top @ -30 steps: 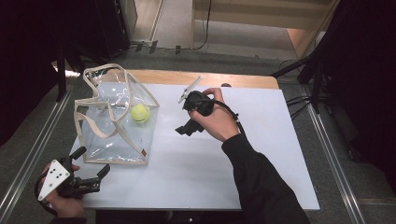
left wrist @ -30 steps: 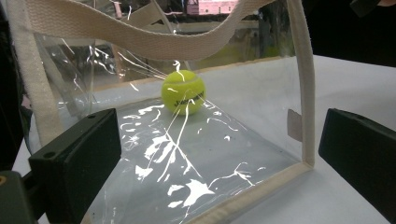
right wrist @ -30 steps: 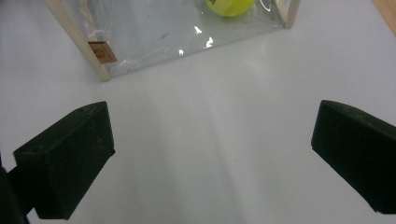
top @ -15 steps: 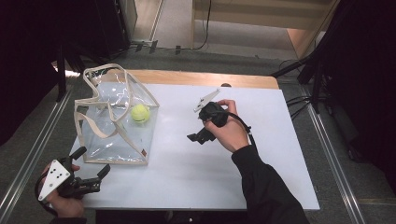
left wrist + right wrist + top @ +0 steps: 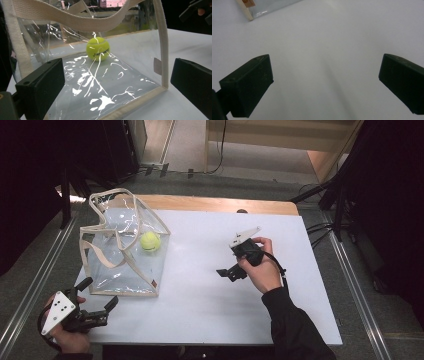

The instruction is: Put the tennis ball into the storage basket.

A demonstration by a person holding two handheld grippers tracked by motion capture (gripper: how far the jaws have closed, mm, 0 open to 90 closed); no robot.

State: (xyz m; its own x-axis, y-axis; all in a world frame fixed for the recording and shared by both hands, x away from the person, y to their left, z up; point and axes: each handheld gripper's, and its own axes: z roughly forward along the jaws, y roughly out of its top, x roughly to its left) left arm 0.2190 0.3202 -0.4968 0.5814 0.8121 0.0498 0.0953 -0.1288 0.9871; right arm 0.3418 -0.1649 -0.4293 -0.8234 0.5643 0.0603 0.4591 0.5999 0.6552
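A clear plastic tote bag (image 5: pixel 125 247) with cream straps stands on the left of the white table (image 5: pixel 200 295), and a yellow tennis ball (image 5: pixel 150 241) lies inside it. Through the bag wall in the left gripper view the ball (image 5: pixel 98 49) rests on the bag's floor. My left gripper (image 5: pixel 97 301) is open at the table's front left corner, just short of the bag (image 5: pixel 105 82), nothing between its jaws. My right gripper (image 5: pixel 226 272) is open over the bare middle of the table, pointing down and left, empty.
A wooden strip (image 5: pixel 215 205) runs along the table's far edge. Metal rails (image 5: pixel 30 290) line the floor on both sides. Cables (image 5: pixel 320 227) lie past the right edge. The bag's bottom corner (image 5: pixel 249 11) shows at the top left of the right gripper view.
My right gripper has drawn back from beside the bag toward the table's middle and right, and lowered. The left gripper, bag and ball have stayed put.
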